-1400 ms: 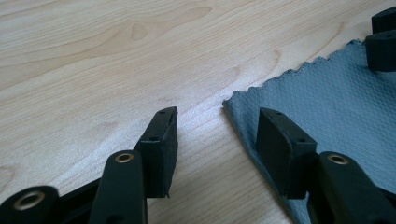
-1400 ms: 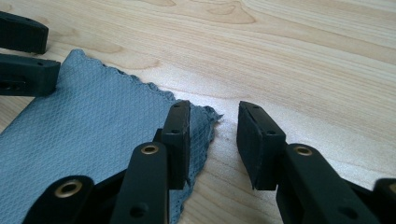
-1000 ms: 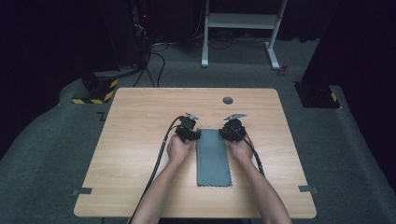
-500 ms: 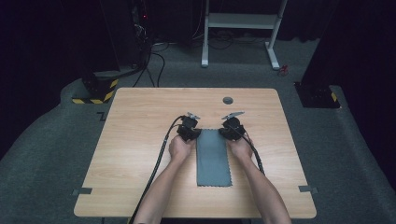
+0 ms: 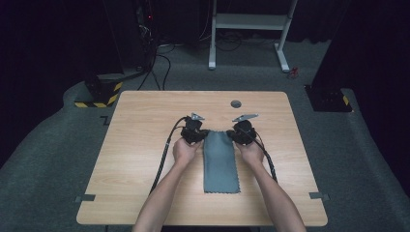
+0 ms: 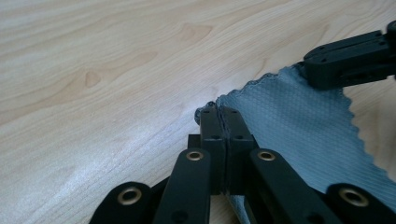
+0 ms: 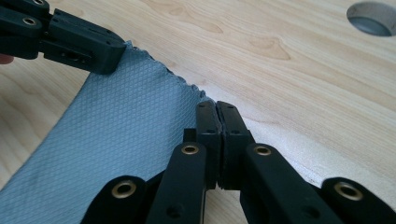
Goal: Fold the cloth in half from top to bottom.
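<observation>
We see the left gripper (image 5: 202, 134) and right gripper (image 5: 232, 134) each pinching a far corner of the grey-blue woven cloth (image 5: 220, 162), those corners hidden between pressed-together jaws.

Cloth corner (image 6: 211, 108) hidden between jaws

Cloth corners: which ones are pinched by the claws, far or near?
The two far corners of the grey cloth: left claw shut on one, right claw on the other. The near corners lie free on the table.
</observation>
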